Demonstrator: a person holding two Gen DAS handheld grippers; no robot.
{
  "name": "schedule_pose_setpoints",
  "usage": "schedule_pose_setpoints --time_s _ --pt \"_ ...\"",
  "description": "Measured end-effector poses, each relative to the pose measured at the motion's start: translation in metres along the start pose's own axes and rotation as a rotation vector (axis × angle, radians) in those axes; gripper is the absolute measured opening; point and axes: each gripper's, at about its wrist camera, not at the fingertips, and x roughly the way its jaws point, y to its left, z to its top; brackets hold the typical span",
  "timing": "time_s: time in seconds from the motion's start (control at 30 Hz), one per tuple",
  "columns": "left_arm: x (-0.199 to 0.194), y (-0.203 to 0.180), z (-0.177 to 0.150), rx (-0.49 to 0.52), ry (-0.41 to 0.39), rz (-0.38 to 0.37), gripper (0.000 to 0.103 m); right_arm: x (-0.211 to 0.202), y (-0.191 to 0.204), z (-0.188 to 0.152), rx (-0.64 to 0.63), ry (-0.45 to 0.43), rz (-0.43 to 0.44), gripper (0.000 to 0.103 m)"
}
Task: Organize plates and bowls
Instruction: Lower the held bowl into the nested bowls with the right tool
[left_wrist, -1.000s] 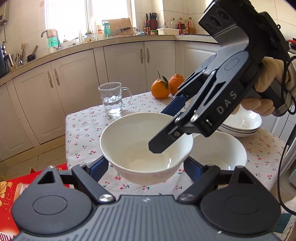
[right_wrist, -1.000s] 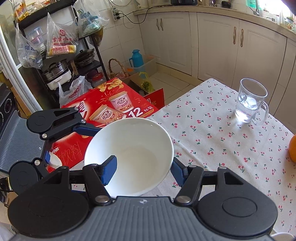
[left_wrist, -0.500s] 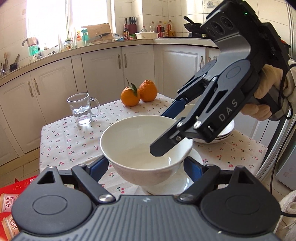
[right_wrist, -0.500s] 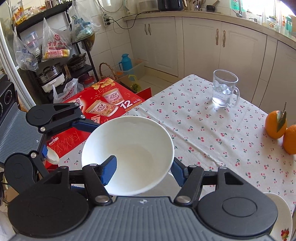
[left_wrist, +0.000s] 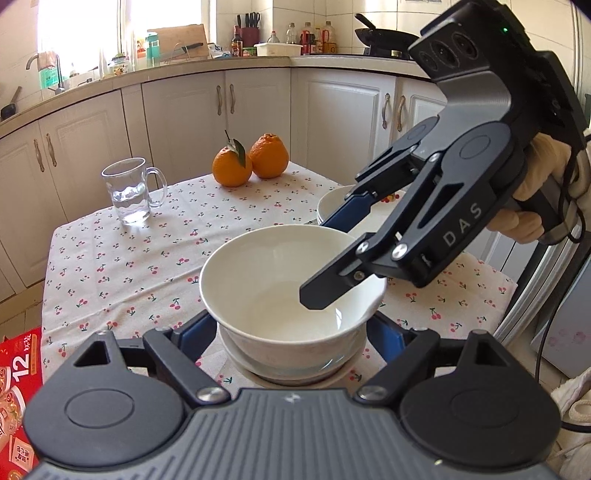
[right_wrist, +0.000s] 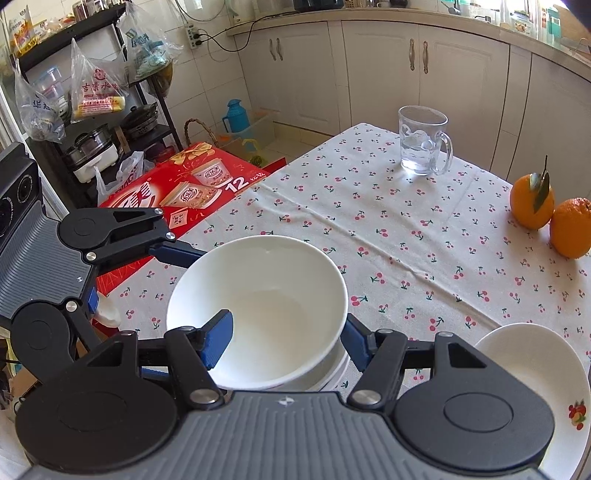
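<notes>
You carried the white bowl (left_wrist: 291, 291) over a second bowl (left_wrist: 295, 369), right gripper (right_wrist: 284, 336) pinching its 3 o'clock rim, left gripper (left_wrist: 291, 332) straddling it.

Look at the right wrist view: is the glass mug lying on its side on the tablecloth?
No. The glass mug stands upright on the cherry-print tablecloth, its open mouth up and some water in it.

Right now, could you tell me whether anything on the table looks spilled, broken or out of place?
Nothing stands out. The glass mug stands upright on the dry tablecloth, the two oranges sit together, and the white bowl looks intact, over a second bowl below it.
</notes>
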Motion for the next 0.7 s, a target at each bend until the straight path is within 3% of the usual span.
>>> schedule_pose_setpoints --time_s 0.5,0.7 --pt "0.008 0.004 -0.004 -0.020 0.021 -0.018 0.088 0.008 0.000 -0.005 0.006 0.004 -0.010 0.070" --pt "0.010 0.010 -0.005 -0.055 0.028 -0.040 0.090 0.010 0.003 -0.007 -0.015 0.001 -0.020 0.075"
